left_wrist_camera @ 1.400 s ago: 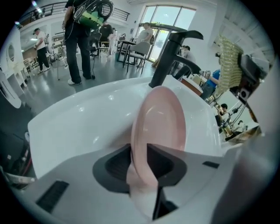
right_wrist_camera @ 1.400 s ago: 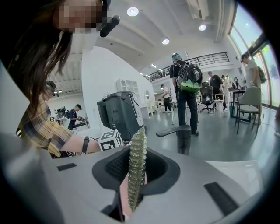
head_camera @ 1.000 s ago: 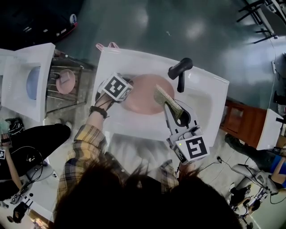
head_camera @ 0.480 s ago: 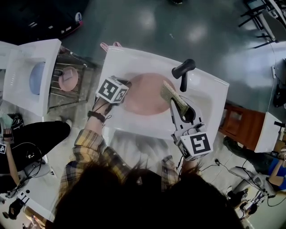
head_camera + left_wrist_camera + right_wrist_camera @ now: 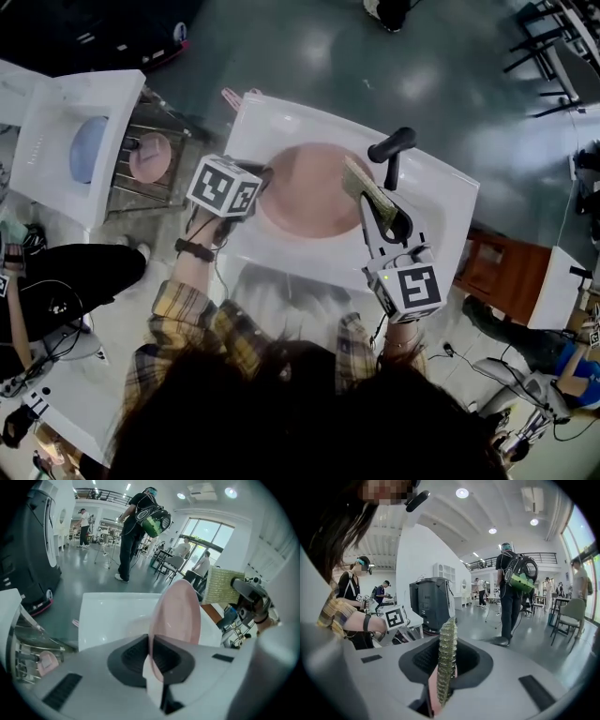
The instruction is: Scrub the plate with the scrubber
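Plate [image 5: 309, 192] higher over sink [image 5: 272, 114], clamped in left gripper [image 5: 264, 176]; scrubber [image 5: 359, 182] clamped in right gripper [image 5: 369, 206], faucet [image 5: 392, 150] beside.

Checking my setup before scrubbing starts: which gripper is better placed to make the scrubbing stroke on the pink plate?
Right. The right gripper is shut on the scrubber, beside the plate; the left gripper clamps the plate's rim.

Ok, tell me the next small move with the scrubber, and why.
Probably sweep the scrubber in the right gripper across onto the pink plate face. The left gripper is shut on the plate's rim, holding it over the white sink, and the scrubber sits at its right edge.
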